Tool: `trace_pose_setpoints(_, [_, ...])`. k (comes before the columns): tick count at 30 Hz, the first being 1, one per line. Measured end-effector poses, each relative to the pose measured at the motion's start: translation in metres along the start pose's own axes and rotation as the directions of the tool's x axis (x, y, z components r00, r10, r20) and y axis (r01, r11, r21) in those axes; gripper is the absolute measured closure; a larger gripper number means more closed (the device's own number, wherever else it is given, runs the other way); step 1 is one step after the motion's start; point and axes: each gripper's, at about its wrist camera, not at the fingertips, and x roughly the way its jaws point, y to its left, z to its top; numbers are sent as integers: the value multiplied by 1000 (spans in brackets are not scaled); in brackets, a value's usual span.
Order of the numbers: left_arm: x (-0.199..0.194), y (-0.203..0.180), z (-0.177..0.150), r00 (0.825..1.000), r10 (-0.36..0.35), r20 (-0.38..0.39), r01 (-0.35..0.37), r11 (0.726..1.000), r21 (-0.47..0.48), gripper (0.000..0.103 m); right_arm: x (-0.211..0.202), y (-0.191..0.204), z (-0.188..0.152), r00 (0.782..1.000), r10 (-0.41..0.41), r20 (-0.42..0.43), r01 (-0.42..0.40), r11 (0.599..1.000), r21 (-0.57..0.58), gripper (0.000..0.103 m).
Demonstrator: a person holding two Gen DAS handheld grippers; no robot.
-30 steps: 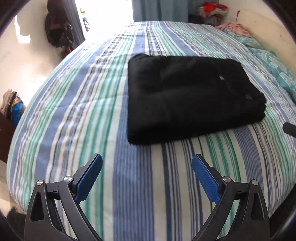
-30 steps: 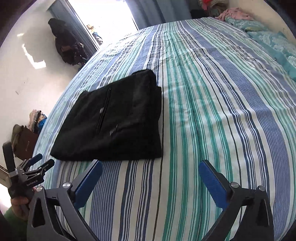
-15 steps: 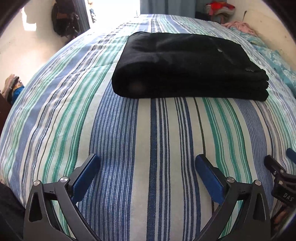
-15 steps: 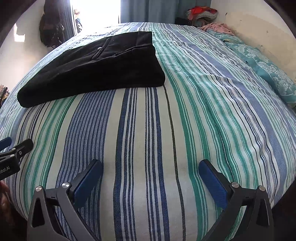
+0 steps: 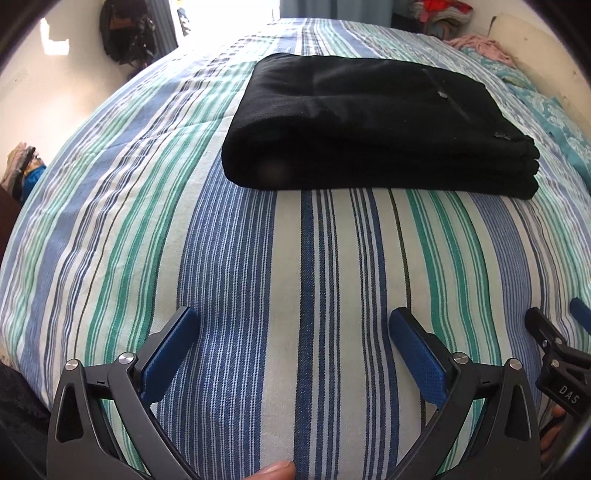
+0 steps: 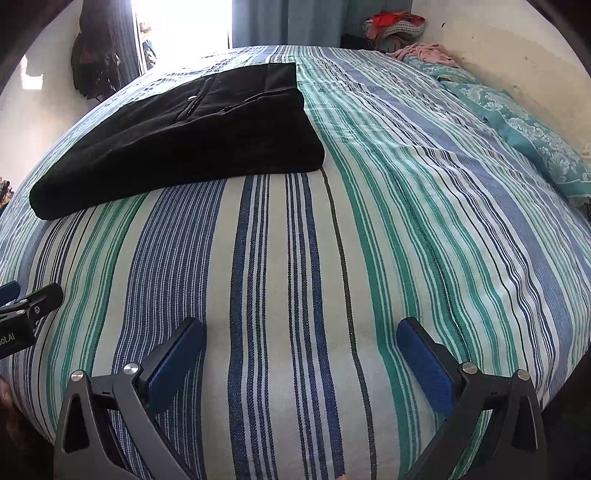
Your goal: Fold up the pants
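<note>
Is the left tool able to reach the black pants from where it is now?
Probably yes. The left tool is open and empty, and only bare striped bedspread lies between it and the folded pants. Nothing blocks the way; it just has to move forward.

Plain black folded fabric pants [image 5: 373, 125], no print, with just a small silvery button glinting on top. Under them the woven cotton bedspread [image 5: 303, 280] runs in long stripes: navy, mid-blue, sea-green and white, with thin black lines between. Along the far side lies a teal pillow [image 6: 532, 136] with a pale floral damask pattern. A soft pink crumpled cloth [image 6: 428, 51] sits by the cream wall, and beyond it a red and grey heap of clothes [image 6: 395, 24]. Both grippers, left [image 5: 295, 325] and right [image 6: 301, 332], show black frames with textured royal-blue pads.
</note>
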Motion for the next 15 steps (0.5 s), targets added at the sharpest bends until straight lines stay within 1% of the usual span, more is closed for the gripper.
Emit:
trace_pose_setpoints(5, [2,-2,2,1000,10,27,-10,1000,4,0,0,0,1,1000,3,0,-3,1000,-4,0])
trace_pose_setpoints(7, [0,-2,2,999,4,43,-5,1000,17,0,-1,1,0,1000,-2,10,2,1000,-11,0])
trace_pose_setpoints(9, [-6,-1,0,998,15,53,-17,999,31,0,-5,2,1,1000,-8,14,8,1000,-22,0])
trace_pose_setpoints(11, [-18,-1,-3,997,33,69,-37,998,54,0,-12,3,3,1000,-20,15,20,999,-32,0])
trace_pose_setpoints(15, [-62,7,-4,991,-5,133,-3,998,58,0,-47,5,8,998,-32,47,33,999,-31,0])
